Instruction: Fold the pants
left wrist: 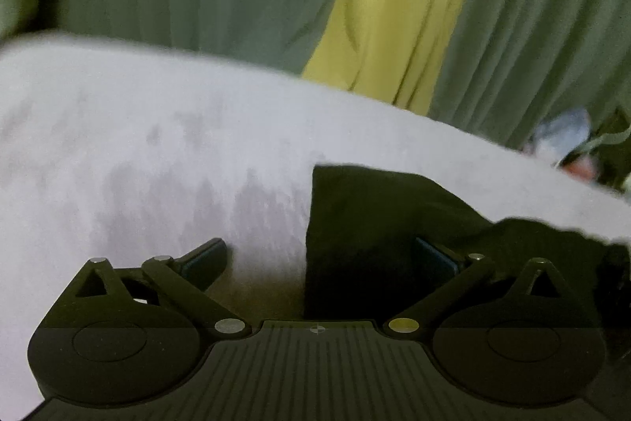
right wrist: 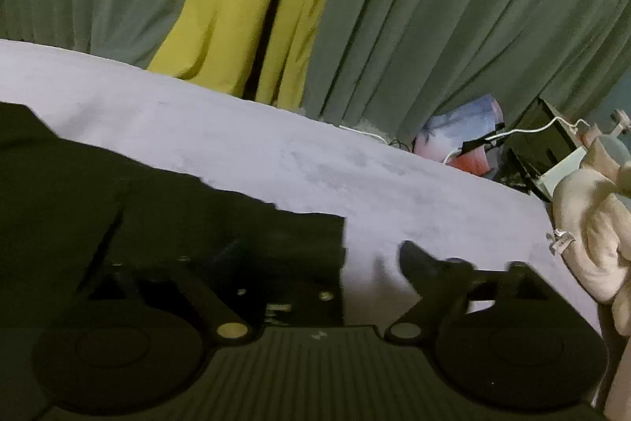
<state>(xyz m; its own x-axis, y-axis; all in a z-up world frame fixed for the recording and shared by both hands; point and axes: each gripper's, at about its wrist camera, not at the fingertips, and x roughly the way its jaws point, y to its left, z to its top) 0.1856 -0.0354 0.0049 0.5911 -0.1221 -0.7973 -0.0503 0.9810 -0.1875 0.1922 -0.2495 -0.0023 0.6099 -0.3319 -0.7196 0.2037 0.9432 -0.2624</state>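
Black pants (left wrist: 374, 216) lie flat on a pale lilac bed cover (left wrist: 157, 145). In the left wrist view their straight left edge runs between my fingers. My left gripper (left wrist: 319, 255) is open wide, one finger over bare cover and the other over the black cloth, pinching nothing. In the right wrist view the pants (right wrist: 157, 216) fill the lower left, and their right edge ends between my fingers. My right gripper (right wrist: 321, 257) is open too. Its left finger is hard to make out against the dark cloth, and its right fingertip (right wrist: 414, 257) hangs over the bed cover (right wrist: 315, 160).
Green curtains (right wrist: 434, 6) with a yellow panel (right wrist: 236, 6) hang behind the bed's far edge. At the right are a cream cloth bundle (right wrist: 591, 235), a blue, white and red bag (right wrist: 461, 137), a white cable (right wrist: 532, 129) and a dark box (right wrist: 544, 141).
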